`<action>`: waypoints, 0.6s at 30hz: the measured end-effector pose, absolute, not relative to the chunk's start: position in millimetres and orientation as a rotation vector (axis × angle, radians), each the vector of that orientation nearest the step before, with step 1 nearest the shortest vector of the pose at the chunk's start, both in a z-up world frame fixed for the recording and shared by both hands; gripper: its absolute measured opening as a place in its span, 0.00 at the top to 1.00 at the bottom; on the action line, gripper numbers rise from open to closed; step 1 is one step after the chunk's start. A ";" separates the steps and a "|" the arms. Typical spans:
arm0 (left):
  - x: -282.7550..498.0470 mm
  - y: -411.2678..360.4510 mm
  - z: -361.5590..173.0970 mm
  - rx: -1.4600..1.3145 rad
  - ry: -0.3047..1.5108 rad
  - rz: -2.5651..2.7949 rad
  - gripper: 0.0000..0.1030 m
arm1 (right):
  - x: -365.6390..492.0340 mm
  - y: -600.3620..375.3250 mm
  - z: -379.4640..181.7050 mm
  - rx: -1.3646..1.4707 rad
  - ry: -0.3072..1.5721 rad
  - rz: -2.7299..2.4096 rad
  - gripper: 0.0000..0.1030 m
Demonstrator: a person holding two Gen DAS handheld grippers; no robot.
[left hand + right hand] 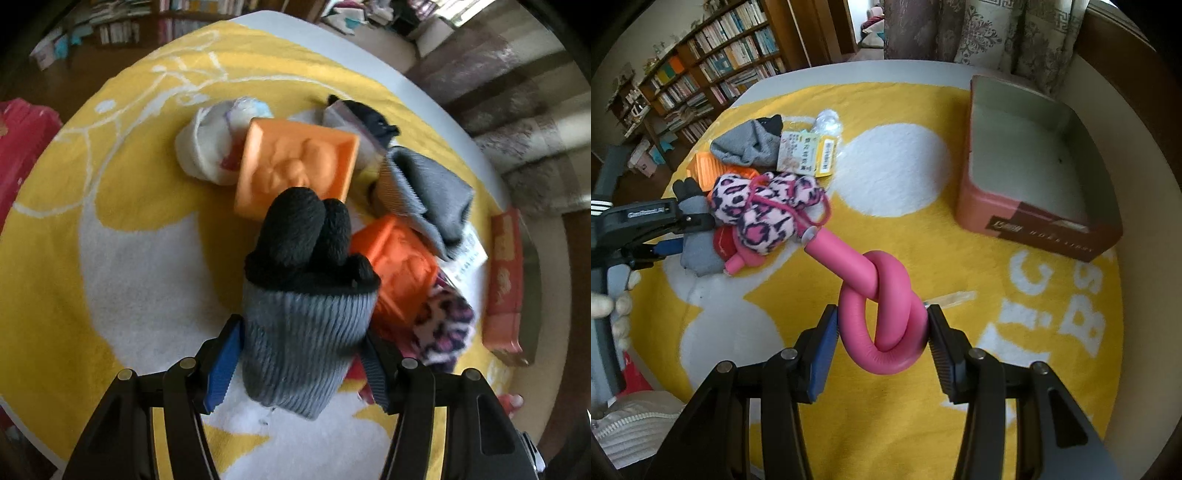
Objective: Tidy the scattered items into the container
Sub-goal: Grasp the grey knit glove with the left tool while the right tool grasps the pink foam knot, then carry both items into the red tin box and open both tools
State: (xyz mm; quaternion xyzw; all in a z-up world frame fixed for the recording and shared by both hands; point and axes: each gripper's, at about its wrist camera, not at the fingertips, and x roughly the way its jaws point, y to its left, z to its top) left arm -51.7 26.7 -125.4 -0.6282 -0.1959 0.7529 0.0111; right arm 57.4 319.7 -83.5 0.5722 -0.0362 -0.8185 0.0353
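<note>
Left wrist view: the left gripper (301,363) points down at a yellow and white blanket (122,221), its blue pads clamped on the ribbed grey cuff of a grey and black glove (306,314); the black fingers of the glove stick up past the jaws. Behind it lies the heap: a pale orange block (295,166), a deeper orange block (399,266), a grey sock (428,199), a white sock (207,151), a leopard plush (443,328) and a paper tag (467,254), all crowded together and touching. The tin (504,280) shows edge-on at the right, apart from the heap.

Right wrist view: the right gripper (882,349) holds a knotted pink foam tube (879,314), one pad on each side of the loop, narrow but not closed up. The tube's free end (831,251) reaches toward the plush (764,210); whether they touch I cannot tell. The tin (1034,206) stands open on the blanket (923,240) to the upper right, nothing visible inside it, well apart from the tube. The left gripper (670,230) comes in from the left edge with the glove (696,236) in its jaws, just beside the plush. The yellow tag (809,153) and grey sock (746,147) lie beyond, with a clear bottle (827,122) behind them
</note>
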 end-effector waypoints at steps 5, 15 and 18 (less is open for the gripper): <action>-44.1 19.5 -118.0 -1.967 -0.669 2.382 0.58 | 56.4 345.6 -70.4 1.671 -0.151 -2.558 0.50; -28.3 44.7 -42.6 -1.811 -0.620 2.492 0.61 | 24.9 423.3 -36.6 1.498 -0.355 -2.789 0.50; -36.0 86.0 -13.7 -1.742 -0.544 2.486 0.61 | 16.8 441.2 -31.1 1.451 -0.405 -2.828 0.50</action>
